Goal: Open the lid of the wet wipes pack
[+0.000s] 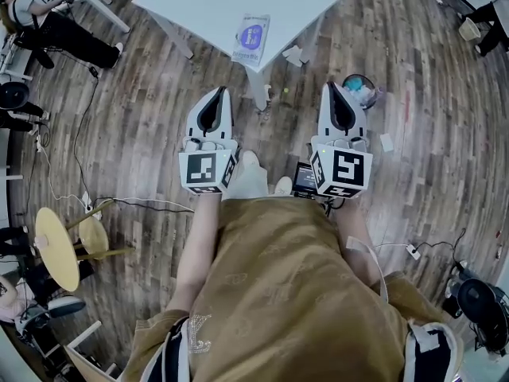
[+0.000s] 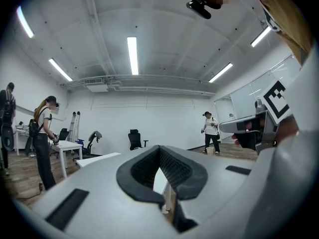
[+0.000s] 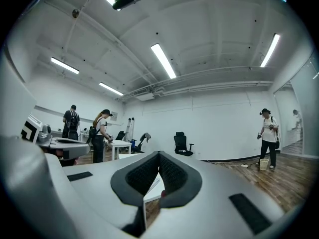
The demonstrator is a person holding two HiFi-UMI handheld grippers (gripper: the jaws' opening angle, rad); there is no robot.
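The wet wipes pack (image 1: 251,38) is a white and purple packet. It lies flat near the front edge of the white table (image 1: 199,2), and I cannot see how its lid stands. Both grippers are held close to the body over the floor, well short of the table. My left gripper (image 1: 220,92) is shut and holds nothing. The right gripper (image 1: 332,86) is also shut and holds nothing. In the left gripper view the black pads (image 2: 172,166) meet at the tip, with the table edge (image 2: 97,159) showing behind them. The pads (image 3: 172,172) in the right gripper view meet the same way.
A small bin (image 1: 359,88) with rubbish and paper scraps (image 1: 294,55) lie on the wooden floor by the table leg. Two round yellow stools (image 1: 56,245) and cables are at the left, and a power strip (image 1: 412,251) at the right. Other people stand around the room.
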